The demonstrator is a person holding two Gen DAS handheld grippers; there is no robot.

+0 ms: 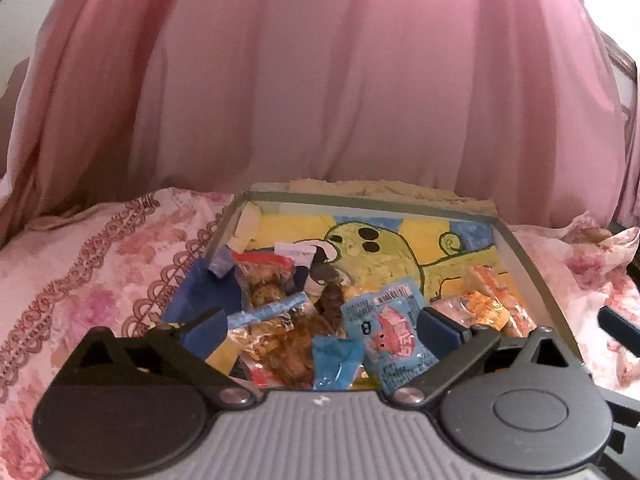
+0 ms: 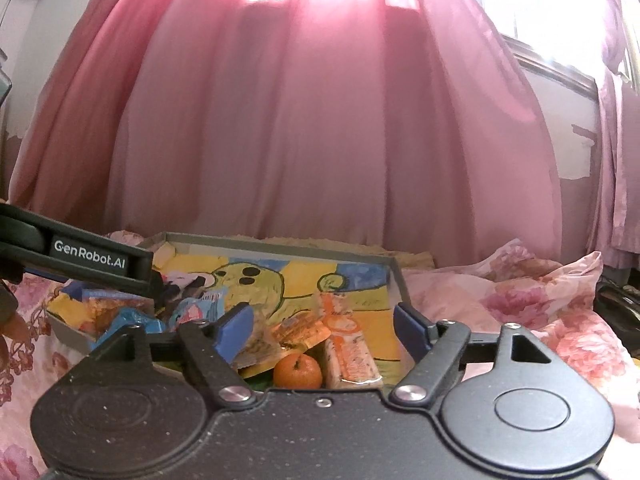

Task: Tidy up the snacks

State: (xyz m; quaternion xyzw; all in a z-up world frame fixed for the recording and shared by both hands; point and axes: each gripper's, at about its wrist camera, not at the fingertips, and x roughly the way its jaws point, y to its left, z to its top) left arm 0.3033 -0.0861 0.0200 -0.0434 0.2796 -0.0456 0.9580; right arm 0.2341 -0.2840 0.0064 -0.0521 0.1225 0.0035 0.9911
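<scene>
- floral pink bedspread is the work surface, pink curtain hangs right behind it, daylight glows through the curtain top in right wrist view
- shallow grey tray sits on the bedspread, its floor a yellow/blue cartoon drawing
- snacks lie loose inside tray, crowded toward near edge
- left part: clear packs of brown snacks with red and blue headers, overlapping each other
- light blue packet with pink cartoon figure lies just right of those, small blue wrapper touching it at front
- right part: orange-and-white packets stacked at angles, a mandarin at near edge touching them
- left gripper spread wide above the left pile, nothing between its blue pads, not touching any pack
- right gripper likewise spread wide, empty, over the orange packets and mandarin
- left gripper's black side shows at left in right wrist view, over the tray's left end
</scene>
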